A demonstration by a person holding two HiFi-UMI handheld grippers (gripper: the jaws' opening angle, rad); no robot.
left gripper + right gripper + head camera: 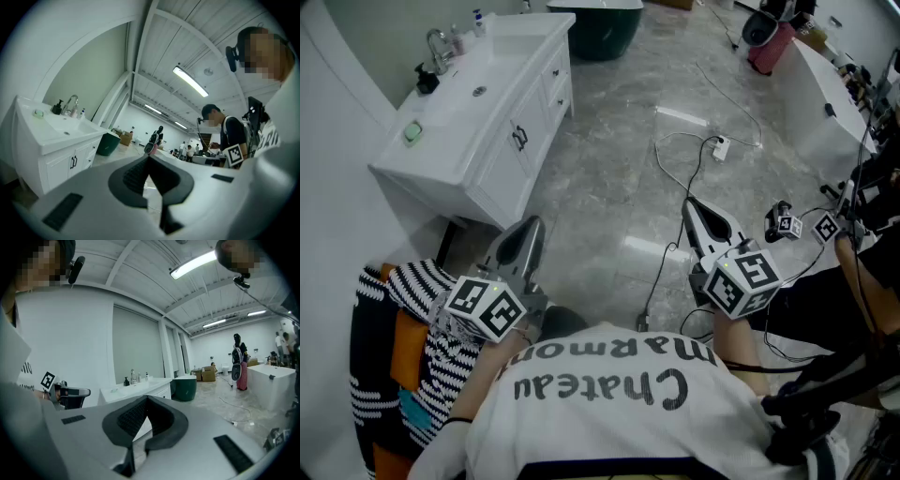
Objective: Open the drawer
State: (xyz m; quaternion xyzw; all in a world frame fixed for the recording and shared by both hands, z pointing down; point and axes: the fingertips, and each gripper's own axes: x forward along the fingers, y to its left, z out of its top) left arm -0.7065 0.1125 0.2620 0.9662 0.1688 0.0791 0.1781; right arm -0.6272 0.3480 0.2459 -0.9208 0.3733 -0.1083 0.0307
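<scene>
White vanity [502, 150] at upper left, drawer [557, 82] shut in its far end | left tool [528, 230] jaws together, empty, well apart from it | right tool [692, 208] jaws together, empty, above marble floor [609, 169]

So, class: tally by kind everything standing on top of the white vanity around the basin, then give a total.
Faucet: 1
Black pump bottle: 1
Small pale bottles: 2
Green block, perhaps soap: 1
Total: 5

White lettered T-shirt [609, 398]; grey left gripper [531, 227], right gripper [691, 207].
</scene>
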